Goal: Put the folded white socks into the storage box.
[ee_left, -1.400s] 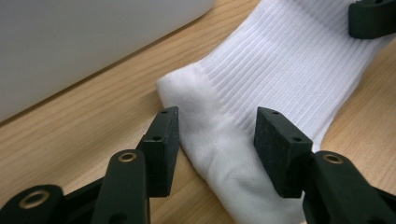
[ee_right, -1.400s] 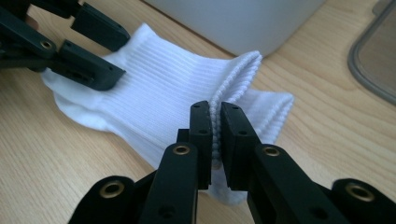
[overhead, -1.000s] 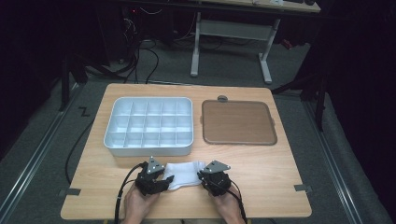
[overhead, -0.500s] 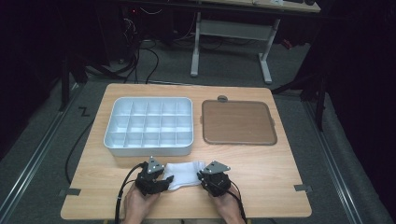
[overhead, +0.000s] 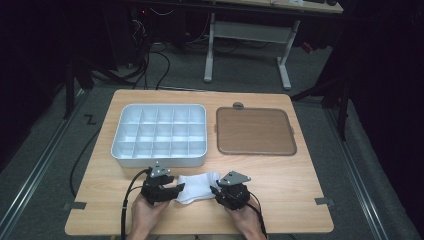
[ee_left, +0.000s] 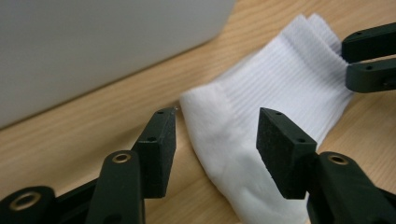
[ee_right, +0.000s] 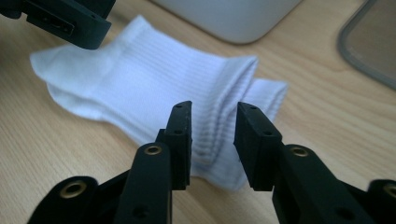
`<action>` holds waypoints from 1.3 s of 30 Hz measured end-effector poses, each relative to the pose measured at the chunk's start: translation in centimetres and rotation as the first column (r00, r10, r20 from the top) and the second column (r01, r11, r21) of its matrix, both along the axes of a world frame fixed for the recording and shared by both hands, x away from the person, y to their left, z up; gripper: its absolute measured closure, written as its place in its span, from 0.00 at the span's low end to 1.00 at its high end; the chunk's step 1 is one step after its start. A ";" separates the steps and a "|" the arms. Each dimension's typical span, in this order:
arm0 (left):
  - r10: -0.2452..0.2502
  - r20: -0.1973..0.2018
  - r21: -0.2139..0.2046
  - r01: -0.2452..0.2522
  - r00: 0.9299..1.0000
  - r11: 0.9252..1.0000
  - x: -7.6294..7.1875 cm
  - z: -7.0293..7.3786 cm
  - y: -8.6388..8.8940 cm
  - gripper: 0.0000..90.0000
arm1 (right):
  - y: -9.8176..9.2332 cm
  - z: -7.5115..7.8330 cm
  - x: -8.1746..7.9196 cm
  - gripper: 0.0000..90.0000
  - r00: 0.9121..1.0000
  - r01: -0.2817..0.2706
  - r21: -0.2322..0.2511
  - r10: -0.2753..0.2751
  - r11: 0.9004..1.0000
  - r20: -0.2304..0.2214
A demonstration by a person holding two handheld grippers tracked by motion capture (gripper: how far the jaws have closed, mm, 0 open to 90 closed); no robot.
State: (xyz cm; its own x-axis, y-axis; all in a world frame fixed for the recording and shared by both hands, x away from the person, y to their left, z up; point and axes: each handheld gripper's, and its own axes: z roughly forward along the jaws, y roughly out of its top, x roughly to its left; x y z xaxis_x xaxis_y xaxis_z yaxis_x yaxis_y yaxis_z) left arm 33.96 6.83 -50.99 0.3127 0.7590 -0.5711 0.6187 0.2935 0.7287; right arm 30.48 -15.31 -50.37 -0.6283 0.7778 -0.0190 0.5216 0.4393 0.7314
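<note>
So the folded white sock point(overhead: 199, 187) lies flat on the table point(overhead: 280, 185), right between the two grippers. Left gripper point(ee_left: 215, 135) is spread, pads off the fabric, sock's toe end between them. Right gripper point(ee_right: 212, 140) has just been opening, ribbed cuff sitting loose between its jaws.

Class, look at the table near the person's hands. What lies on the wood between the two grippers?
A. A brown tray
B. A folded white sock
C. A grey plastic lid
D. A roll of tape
B: the white sock lies flat on the table between the left gripper and the right gripper, in front of the compartment box; its ribbing shows in both gripper views.
</note>
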 end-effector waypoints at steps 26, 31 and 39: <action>-0.010 -0.109 0.038 0.015 0.994 0.999 2.8 -1.5 -1.3 0.60 | 4.3 -1.6 1.5 0.90 0.996 -0.074 -0.016 0.073 0.997 -0.054; -0.025 -0.105 0.048 0.030 0.994 0.998 2.6 -1.5 -1.5 0.63 | 4.4 -1.7 1.2 0.90 0.996 -0.079 -0.034 0.078 0.996 -0.043; -0.060 -0.108 -0.011 0.059 0.992 0.998 2.5 -1.8 -1.6 0.86 | 4.3 -1.8 1.2 0.90 0.996 -0.078 -0.022 0.077 0.997 -0.053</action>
State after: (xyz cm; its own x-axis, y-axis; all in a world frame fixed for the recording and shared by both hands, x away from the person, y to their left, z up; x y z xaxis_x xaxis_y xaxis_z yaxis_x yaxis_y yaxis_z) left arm 36.47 5.28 -52.83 0.2931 0.7362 -0.6100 0.7105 0.2593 0.6542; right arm 31.71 -11.03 -52.17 -0.6872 0.7265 -0.0024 0.5225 0.4966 0.6930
